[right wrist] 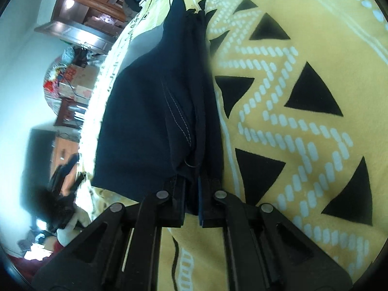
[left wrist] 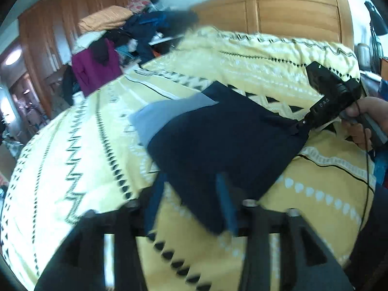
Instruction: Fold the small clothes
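Across the middle of the left wrist view, a dark navy garment (left wrist: 225,140) lies on the yellow patterned bedspread (left wrist: 72,157), soft, light and floppy; corners and hems look like the best holds. The right gripper (right wrist: 192,198) is clamped on one bunched edge. The left gripper (left wrist: 191,206) looks partly open, blurred; whether it grips cannot be told. Only the right wrist view shows the stitched seam (right wrist: 177,116).

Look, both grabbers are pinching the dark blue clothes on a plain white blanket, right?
Not quite. The blanket is yellow with black triangles and white zigzags, not plain white; the right wrist view shows it best. The rest is right: the right gripper pinches one edge of the dark blue clothes, and the left gripper seems to pinch another, though that view is blurry.
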Demonstrator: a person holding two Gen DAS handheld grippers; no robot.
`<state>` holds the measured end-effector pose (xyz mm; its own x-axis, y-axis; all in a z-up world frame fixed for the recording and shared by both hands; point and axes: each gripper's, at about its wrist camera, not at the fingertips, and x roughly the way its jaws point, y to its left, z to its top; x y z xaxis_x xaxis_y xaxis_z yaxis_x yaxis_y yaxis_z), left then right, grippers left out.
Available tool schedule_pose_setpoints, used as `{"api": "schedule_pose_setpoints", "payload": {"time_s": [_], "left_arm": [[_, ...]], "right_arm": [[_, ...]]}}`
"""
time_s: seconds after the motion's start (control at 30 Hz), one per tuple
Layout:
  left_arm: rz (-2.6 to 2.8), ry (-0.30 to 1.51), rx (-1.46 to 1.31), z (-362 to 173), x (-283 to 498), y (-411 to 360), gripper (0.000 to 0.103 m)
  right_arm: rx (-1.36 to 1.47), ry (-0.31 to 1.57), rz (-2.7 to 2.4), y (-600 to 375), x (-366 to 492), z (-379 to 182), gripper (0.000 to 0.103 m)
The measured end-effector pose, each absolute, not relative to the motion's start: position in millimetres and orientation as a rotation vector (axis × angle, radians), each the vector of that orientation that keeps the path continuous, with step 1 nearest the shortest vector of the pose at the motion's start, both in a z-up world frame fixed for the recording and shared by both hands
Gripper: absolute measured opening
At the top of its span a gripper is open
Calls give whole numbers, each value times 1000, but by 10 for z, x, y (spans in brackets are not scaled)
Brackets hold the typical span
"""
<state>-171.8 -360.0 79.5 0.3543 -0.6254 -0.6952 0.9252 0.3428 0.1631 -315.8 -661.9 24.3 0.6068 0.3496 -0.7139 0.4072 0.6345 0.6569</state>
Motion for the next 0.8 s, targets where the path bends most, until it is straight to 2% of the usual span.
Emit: {"api": "schedule_pose_setpoints", "payload": {"time_s": [0.07, 0.13, 0.27, 0.33, 0.47, 0.53, 0.63, 0.7, 0.8], "left_arm": [[-1129, 712, 730, 316, -1682, -3863, 47], [-1150, 742, 723, 189, -1654, -3874, 47], [-1167, 710, 555, 707, -1432, -3707, 45], [-1150, 659, 487, 939, -1237, -3722, 45], [-1140, 627, 479, 952, -765, -4136, 45], [-1162, 695, 513, 748, -599, -4425, 45], [-1142, 800, 588, 290, -484, -4699, 54], [-1148, 785, 572, 223, -492, -4672, 54], [-1139, 780, 542, 419, -524, -4533, 52]], "right_arm": [[844, 979, -71, -6557, -3133, 362, 7], [699, 1000, -117, -6462, -3135, 601, 8], [497, 878, -131, -6402, -3116, 1296, 11], [443, 820, -118, -6529, -2791, 1460, 11], [349, 848, -113, -6843, -1792, 1212, 11], [352, 938, -142, -7019, -1338, 851, 11], [401, 1035, -134, -7113, -1088, 429, 10], [331, 1039, -159, -7029, -1075, 544, 10], [190, 961, -189, -6782, -1117, 929, 10]]}}
